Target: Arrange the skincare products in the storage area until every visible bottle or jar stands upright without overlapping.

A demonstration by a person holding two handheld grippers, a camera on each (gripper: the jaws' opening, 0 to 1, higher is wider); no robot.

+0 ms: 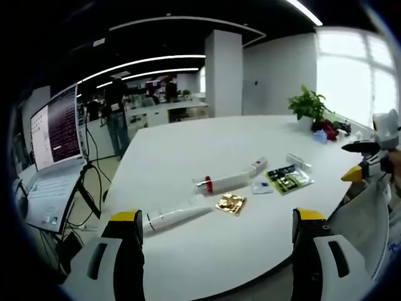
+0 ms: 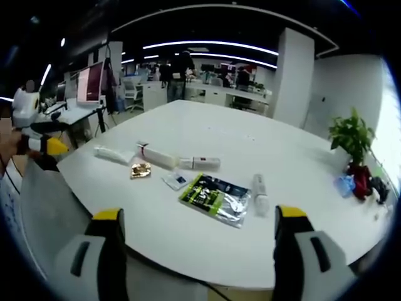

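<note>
Skincare items lie flat on a white round table (image 1: 188,144). Across it are a white tube (image 1: 175,217), a longer white tube with a red band (image 1: 222,182), a small white bottle (image 1: 258,166), a gold sachet (image 1: 230,203), a small pale sachet (image 1: 262,187), a green-and-black packet (image 1: 287,178) and a clear bottle (image 1: 299,162). My left gripper (image 1: 217,216) hovers open at the table's near edge, holding nothing. From the other side I see the same tube (image 2: 114,153), banded tube (image 2: 156,155), packet (image 2: 215,197) and clear bottle (image 2: 259,191). My right gripper (image 2: 198,214) is open and holds nothing.
A potted plant (image 1: 308,103) stands at the far edge with red and blue odds beside it. A lit monitor (image 1: 56,135) and cables sit on a desk to the left. People stand at desks far behind. The other gripper (image 1: 369,157) shows at the right.
</note>
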